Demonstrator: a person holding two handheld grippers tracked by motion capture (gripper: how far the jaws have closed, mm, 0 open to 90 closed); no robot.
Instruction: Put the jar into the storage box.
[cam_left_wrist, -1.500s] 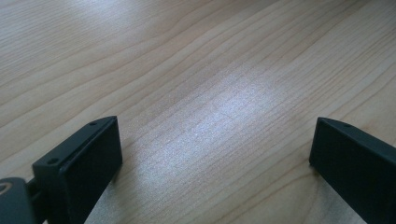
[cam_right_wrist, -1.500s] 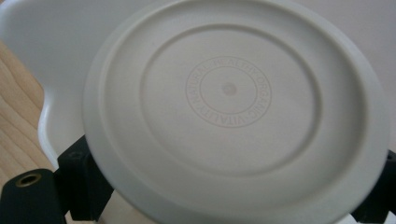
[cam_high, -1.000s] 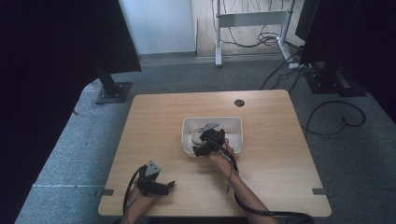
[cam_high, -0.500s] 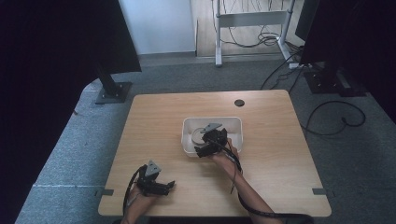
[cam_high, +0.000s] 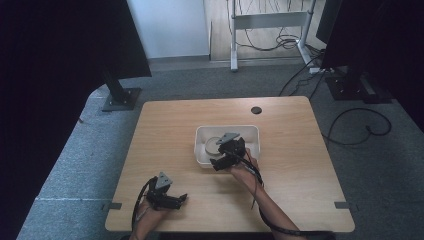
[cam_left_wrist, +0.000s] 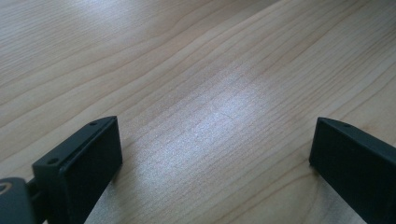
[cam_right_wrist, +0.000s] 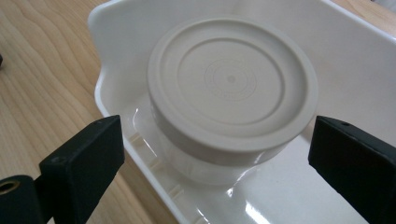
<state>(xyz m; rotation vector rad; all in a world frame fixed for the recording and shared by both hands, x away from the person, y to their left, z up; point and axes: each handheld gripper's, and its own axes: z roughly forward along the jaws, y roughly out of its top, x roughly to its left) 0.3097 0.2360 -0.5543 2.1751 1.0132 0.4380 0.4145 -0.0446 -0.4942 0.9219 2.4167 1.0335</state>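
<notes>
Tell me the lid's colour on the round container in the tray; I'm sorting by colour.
Cream, matching the white tray; the lid shows best in the right gripper view.

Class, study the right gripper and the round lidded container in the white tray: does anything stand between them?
Nothing visible does. The right gripper has its jaws spread wide, and the lidded container sits directly ahead inside the white tray, whose near wall lies low beneath the jaws.

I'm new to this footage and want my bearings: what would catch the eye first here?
The round lidded container standing in the white tray near the middle of the wooden table. The right tongs hang open over the tray's near edge, a jaw on either side of the container. The left tongs rest open near the table's front left, over bare wood.
</notes>
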